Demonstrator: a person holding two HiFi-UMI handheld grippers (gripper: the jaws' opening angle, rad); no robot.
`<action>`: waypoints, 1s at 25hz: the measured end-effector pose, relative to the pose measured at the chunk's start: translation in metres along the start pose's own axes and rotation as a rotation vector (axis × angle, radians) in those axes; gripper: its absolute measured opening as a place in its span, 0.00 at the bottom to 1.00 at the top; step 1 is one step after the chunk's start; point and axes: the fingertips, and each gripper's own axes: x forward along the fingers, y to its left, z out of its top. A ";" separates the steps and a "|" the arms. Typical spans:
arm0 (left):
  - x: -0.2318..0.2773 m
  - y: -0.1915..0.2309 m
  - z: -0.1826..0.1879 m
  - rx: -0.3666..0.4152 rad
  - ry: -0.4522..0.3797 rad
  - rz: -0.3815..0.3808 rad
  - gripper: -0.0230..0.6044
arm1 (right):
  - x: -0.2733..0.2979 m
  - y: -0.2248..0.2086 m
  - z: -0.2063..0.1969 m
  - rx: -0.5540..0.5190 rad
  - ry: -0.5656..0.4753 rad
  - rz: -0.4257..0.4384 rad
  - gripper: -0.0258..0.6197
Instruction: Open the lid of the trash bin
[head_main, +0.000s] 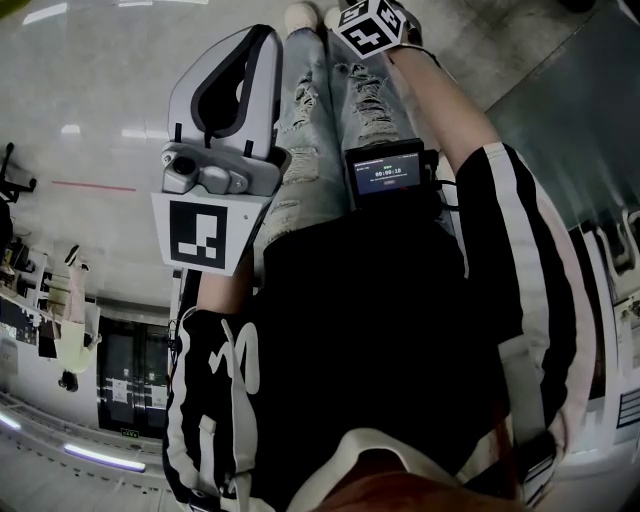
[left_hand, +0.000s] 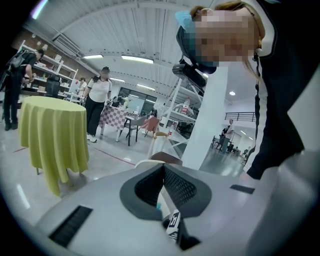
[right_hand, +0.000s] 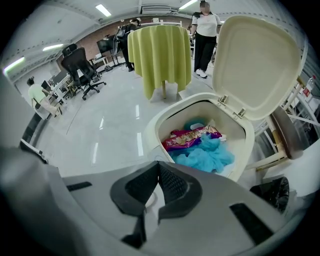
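The floor (right_hand: 100, 135) under me is pale and polished, glossy enough to throw back the ceiling lights. Nearest me the cream trash bin (right_hand: 152, 135) stands on it, open. Behind the bin stands a round table (right_hand: 160, 55), draped almost to the floor in yellow-green cloth, and a person (right_hand: 205, 30) stands just beyond that table. Farther left a black office chair (right_hand: 80, 62) rests on its casters. A thin red line (left_hand: 120, 156) runs across the floor near the table, and a white pillar (left_hand: 207, 125) rises from it.

Left gripper (left_hand: 163, 165), right gripper (right_hand: 159, 163): jaws together
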 end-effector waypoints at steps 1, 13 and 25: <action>0.000 0.000 0.000 0.000 0.002 -0.001 0.05 | 0.000 0.000 0.000 0.007 0.003 0.001 0.05; 0.000 0.002 -0.002 -0.009 0.006 -0.002 0.05 | -0.012 0.008 0.007 0.022 -0.040 0.019 0.05; 0.003 -0.007 0.007 0.007 -0.006 -0.026 0.05 | -0.053 0.006 0.042 -0.001 -0.161 0.008 0.05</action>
